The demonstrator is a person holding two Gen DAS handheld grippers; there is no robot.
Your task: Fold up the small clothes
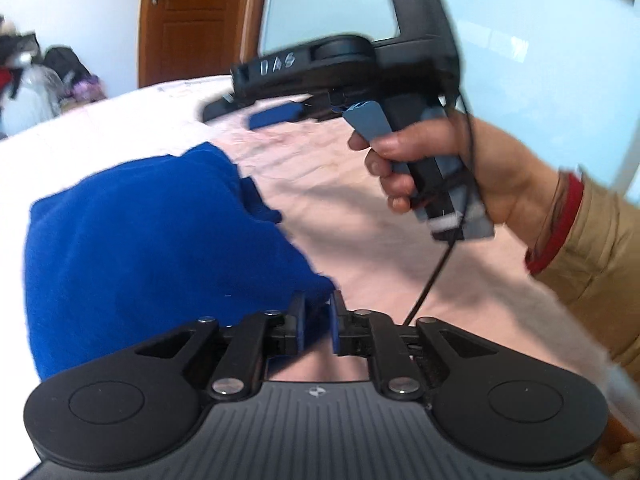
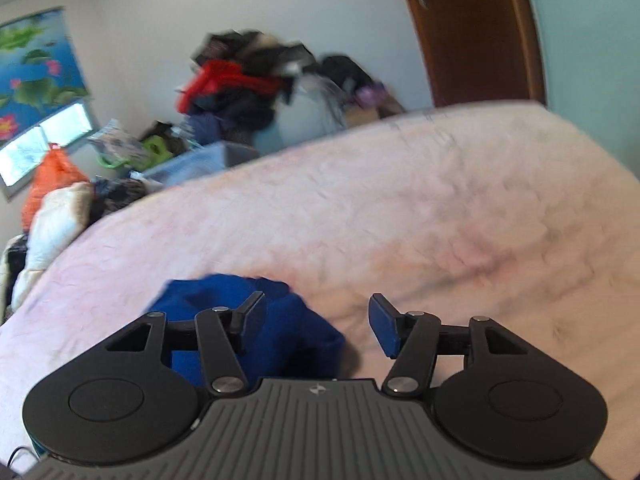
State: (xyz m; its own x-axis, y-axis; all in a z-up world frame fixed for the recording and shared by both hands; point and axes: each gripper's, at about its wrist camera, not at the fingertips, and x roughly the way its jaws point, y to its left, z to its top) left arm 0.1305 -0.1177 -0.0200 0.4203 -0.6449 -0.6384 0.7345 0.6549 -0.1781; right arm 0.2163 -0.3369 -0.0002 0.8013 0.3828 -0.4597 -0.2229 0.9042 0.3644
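You are finishing a fold, by the look of it: the blue garment (image 1: 152,240) is lying bunched on the pink bedsheet (image 1: 360,208). Your left gripper (image 1: 318,322) is showing a narrow gap, an edge of blue cloth reaching between its pads; whether they are pinching it I cannot tell. Your right gripper (image 2: 316,322) is standing spread and empty above the cloth. Next, you are probably needing a fresh edge to grasp.

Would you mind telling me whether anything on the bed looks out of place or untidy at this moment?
Only the blue garment: it lies bunched in a rumpled heap on the pink bedsheet rather than flat or folded. A corner of it sits between the narrowly parted pads of the left gripper. The right gripper is open and empty.
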